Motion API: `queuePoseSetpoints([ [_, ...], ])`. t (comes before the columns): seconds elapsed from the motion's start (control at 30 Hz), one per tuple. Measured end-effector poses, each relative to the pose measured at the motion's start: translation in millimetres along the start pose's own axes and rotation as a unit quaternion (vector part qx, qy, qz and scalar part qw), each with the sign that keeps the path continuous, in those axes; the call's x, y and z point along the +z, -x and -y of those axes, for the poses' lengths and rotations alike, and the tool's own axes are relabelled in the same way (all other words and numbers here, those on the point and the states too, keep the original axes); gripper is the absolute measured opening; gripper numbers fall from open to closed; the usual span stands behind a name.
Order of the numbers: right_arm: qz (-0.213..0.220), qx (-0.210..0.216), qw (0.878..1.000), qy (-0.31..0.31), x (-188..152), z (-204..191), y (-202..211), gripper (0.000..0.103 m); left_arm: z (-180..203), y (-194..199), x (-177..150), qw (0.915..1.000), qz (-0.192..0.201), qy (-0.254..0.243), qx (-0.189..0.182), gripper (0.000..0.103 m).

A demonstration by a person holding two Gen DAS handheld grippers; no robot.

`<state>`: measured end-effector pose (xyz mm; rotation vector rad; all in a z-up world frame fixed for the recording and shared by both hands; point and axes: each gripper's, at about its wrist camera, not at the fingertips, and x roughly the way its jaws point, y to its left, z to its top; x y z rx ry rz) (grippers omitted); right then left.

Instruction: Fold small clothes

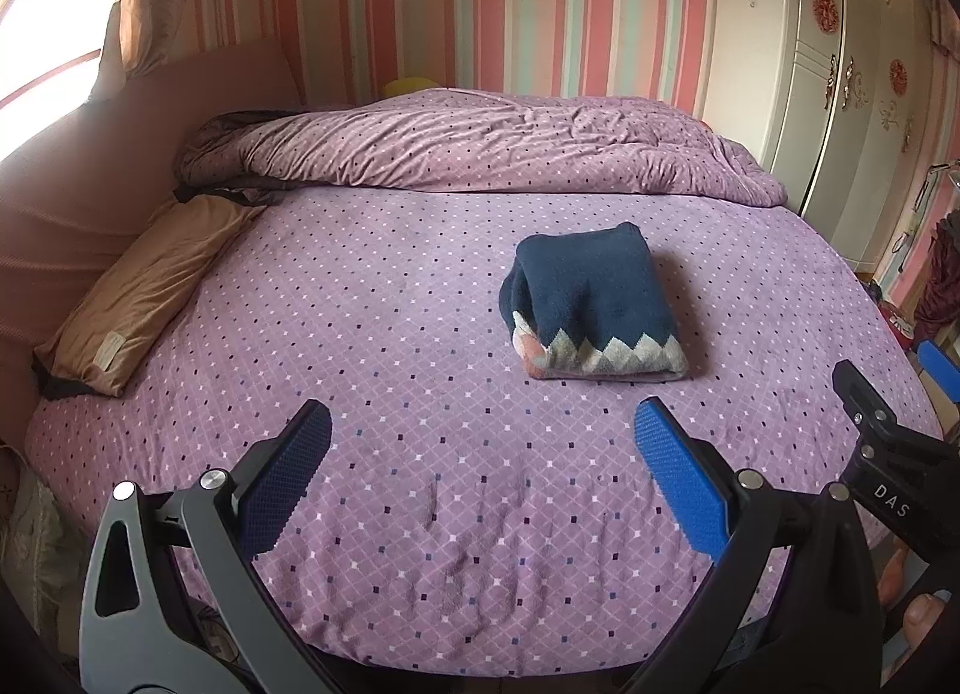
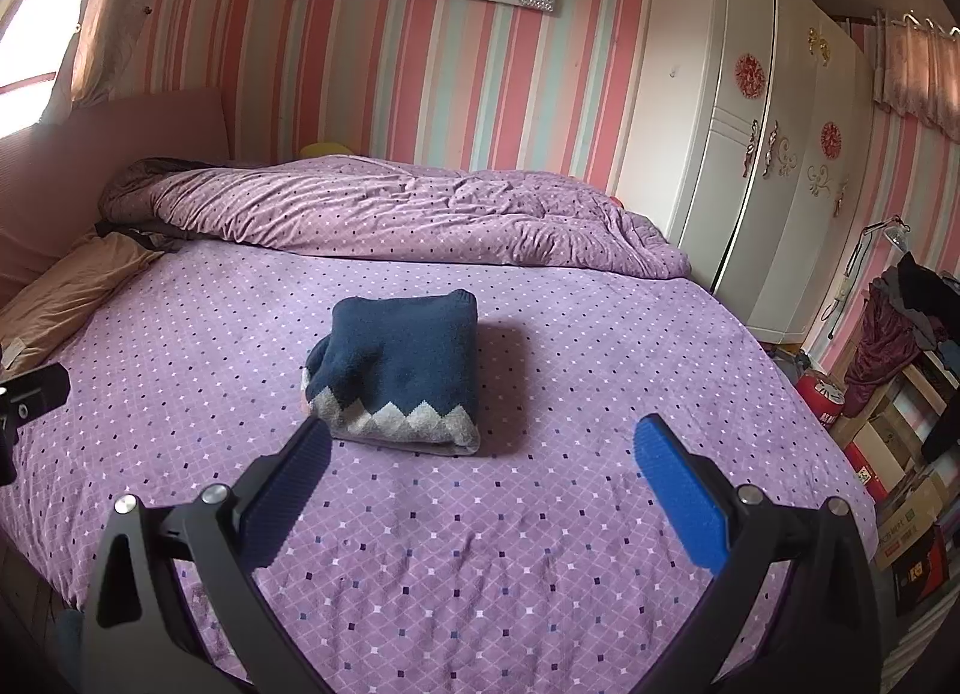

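Folding looks finished: the sweater lies as a compact navy bundle with a grey zigzag hem in the middle of the bed, touching nothing else. Both the left claw and the right claw hang wide and empty over the near part of the bed, the right one just short of the bundle's hem and the left one further off. Next, I judge, comes either setting this bundle aside or fetching another garment, though none is visible on the bed.
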<state>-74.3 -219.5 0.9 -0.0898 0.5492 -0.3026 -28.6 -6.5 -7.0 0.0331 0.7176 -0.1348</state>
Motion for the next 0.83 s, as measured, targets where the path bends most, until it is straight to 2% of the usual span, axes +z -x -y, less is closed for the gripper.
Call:
queuePoseSetpoints([
  [0.83, 0.000, -0.005, 1.000, -0.001, -0.7, 5.7, -1.3, 0.101, 6.5, 1.9, -1.1, 0.9999, 0.005, -0.011, 0.009, 0.100],
])
